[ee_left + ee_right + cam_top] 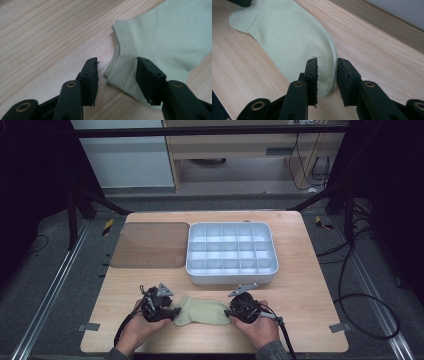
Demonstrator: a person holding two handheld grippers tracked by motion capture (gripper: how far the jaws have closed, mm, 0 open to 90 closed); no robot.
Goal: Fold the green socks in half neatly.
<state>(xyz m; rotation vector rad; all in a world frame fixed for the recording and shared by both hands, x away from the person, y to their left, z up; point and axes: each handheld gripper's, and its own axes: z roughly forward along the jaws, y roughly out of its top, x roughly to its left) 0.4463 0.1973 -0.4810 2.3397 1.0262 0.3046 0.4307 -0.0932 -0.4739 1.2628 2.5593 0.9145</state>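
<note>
Two grippers at opposite ends of pale green sock, flat on wooden table near front edge. Left gripper jaws spread, straddling ribbed cuff, pads not pressing. Right gripper jaws partly spread over toe edge, one on fabric, one just off it; no pinch visible. White compartment tray behind sock; brown lid left of tray.
</note>
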